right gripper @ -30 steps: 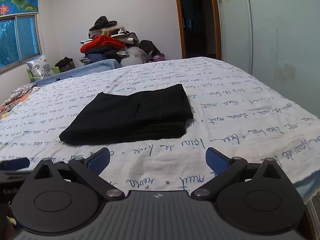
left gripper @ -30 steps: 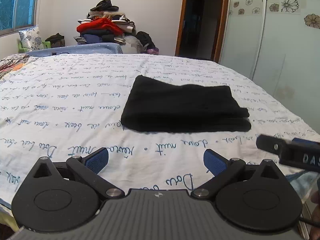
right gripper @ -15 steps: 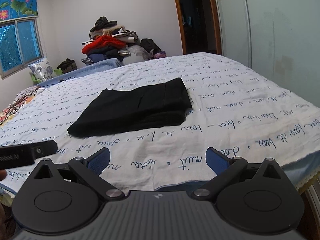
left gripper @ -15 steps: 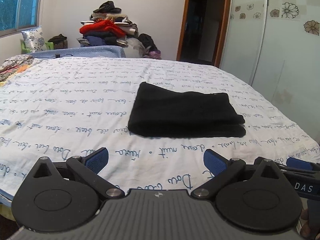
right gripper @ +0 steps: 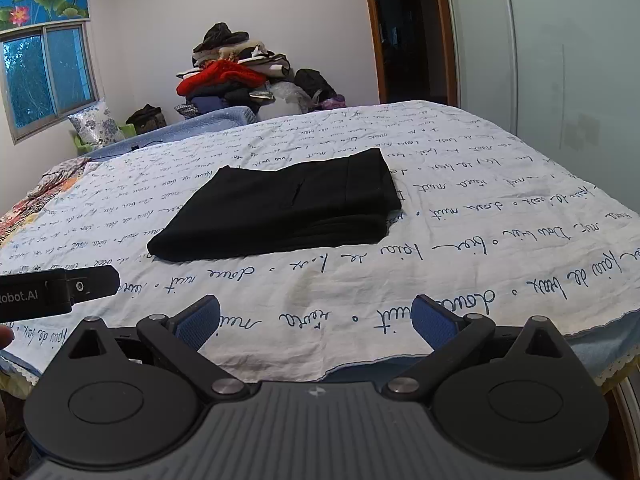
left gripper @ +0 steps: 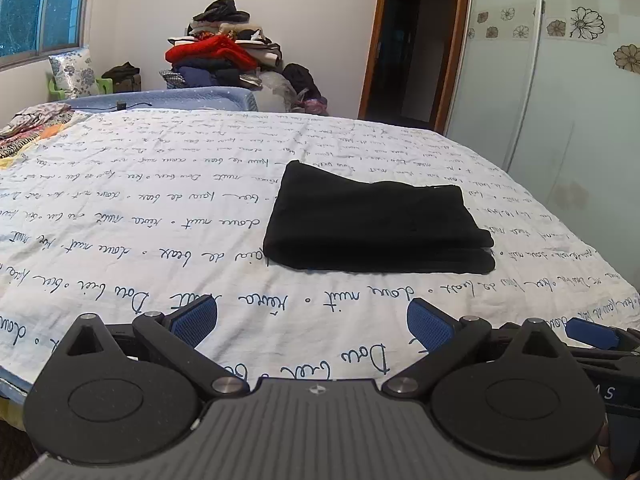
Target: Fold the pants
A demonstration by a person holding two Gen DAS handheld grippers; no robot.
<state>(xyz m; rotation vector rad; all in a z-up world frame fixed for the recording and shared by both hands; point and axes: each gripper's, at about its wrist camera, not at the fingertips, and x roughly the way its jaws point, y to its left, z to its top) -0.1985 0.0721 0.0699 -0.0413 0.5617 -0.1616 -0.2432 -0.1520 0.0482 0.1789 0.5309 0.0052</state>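
Black pants [left gripper: 376, 224] lie folded in a flat rectangle on the bed [left gripper: 120, 216], mid-sheet, same spot as 1 s ago. Both claws have pulled back toward the near bed edge since then, so pants look farther off. Left claw [left gripper: 312, 320] released, blue pads wide apart, nothing between them, hovering over the script-print sheet. Right claw [right gripper: 316, 320] likewise released & empty, now at the sheet's hem w/ the bed edge under it. Clothes pile [right gripper: 236, 76] by the far wall unchanged.
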